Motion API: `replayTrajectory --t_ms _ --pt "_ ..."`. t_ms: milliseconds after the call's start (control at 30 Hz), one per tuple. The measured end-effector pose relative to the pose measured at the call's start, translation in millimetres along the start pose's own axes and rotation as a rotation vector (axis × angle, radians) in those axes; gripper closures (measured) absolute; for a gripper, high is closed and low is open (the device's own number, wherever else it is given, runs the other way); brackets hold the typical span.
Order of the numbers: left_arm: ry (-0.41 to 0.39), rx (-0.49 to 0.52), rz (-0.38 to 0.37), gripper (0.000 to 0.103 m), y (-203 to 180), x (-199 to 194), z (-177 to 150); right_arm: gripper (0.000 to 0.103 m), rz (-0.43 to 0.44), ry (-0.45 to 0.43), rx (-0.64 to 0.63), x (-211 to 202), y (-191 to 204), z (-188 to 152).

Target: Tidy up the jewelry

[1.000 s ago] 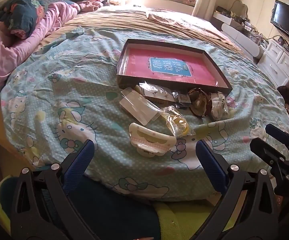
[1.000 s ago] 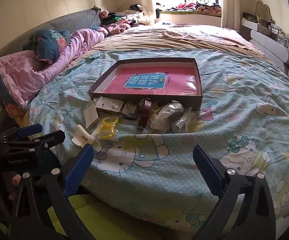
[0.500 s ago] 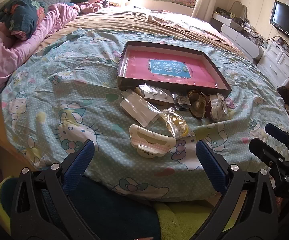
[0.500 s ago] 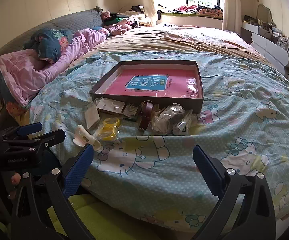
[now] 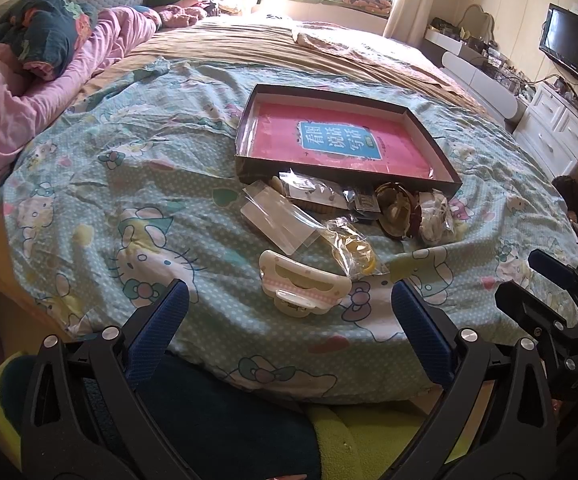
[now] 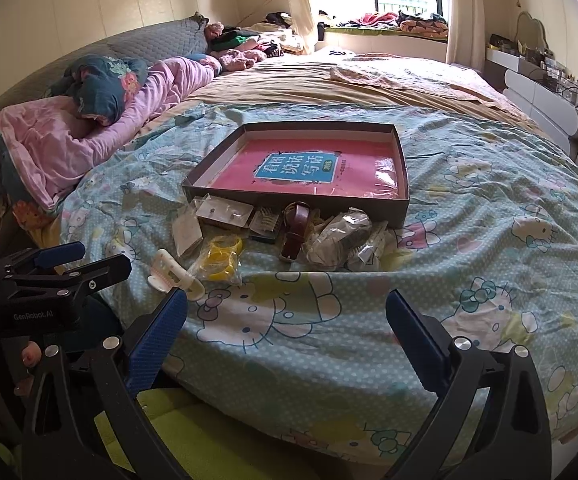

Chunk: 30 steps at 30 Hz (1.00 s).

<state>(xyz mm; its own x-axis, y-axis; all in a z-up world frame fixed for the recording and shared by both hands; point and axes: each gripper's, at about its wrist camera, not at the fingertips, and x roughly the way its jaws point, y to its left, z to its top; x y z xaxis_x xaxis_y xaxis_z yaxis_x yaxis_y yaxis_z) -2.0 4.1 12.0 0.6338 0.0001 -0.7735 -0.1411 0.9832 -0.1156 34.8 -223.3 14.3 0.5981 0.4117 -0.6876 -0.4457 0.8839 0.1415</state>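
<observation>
Bedroom with a large bed (image 5: 129,184) under a cartoon-cat print cover. Centre frame: shallow dark tray (image 5: 245,128) containing a pink book (image 5: 341,142). Along the tray's near wall lies the jewelry: clear packets (image 5: 279,216), cream hair clip (image 5: 303,286), yellow bangles in a bag (image 6: 221,258), brown leather strap (image 6: 295,230). Left claw (image 5: 289,320) and right claw (image 6: 287,322), both at the lower frame edge, stand wide apart and empty, short of the items.
</observation>
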Motion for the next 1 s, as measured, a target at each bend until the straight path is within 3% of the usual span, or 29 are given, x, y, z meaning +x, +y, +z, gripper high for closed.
replayTrajectory --t_ms 1000 --pt "0.001 0.000 -0.001 0.008 1.3 -1.0 -0.3 0.004 -0.001 -0.002 -0.009 -0.4 3.6 0.9"
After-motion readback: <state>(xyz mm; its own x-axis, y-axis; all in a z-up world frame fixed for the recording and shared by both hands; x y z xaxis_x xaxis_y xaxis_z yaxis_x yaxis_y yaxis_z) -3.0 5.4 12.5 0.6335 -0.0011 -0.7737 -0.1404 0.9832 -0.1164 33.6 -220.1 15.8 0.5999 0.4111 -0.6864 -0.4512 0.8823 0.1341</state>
